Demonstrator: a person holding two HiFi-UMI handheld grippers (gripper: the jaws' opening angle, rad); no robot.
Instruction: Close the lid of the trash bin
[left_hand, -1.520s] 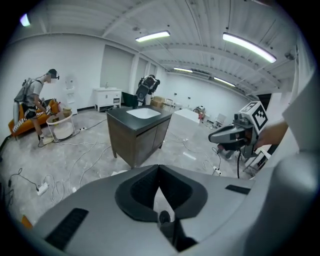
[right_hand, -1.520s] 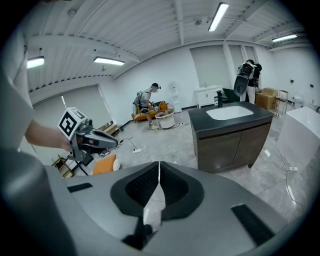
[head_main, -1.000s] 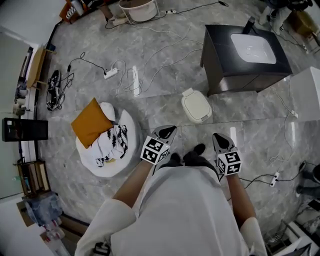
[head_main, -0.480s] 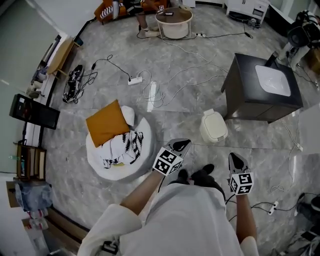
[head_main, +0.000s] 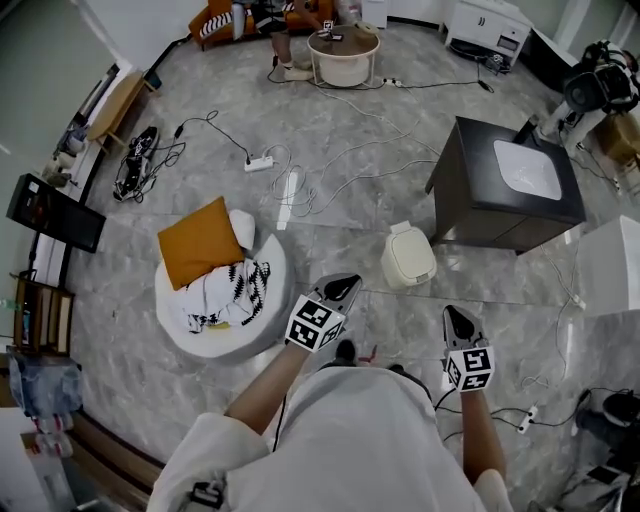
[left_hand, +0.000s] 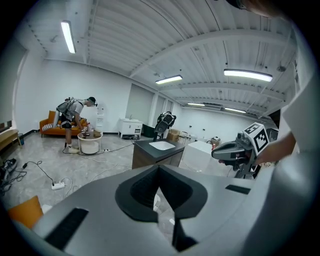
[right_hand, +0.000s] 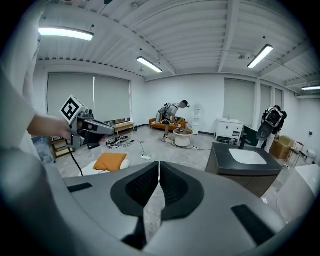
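Floor (head_main: 350, 205) lies open between both hand-held grippers and the trash bin (head_main: 408, 257), whose lid is down. The bin stands just beside the near corner of the dark sink cabinet (head_main: 480, 205), with a power strip (head_main: 259, 162) well to its left. The left hand-held gripper (head_main: 340, 288) and right hand-held gripper (head_main: 458, 320) are closed on nothing. The head view shows the bin plainly, while the gripper views add ceiling lights (left_hand: 248, 75) and a person (left_hand: 75, 112) bent over by an orange sofa (left_hand: 48, 125).

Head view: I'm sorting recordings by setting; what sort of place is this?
Probably a staged test studio, not a home: a freestanding sink cabinet, a power strip lying on the floor, and ceiling strip lights.
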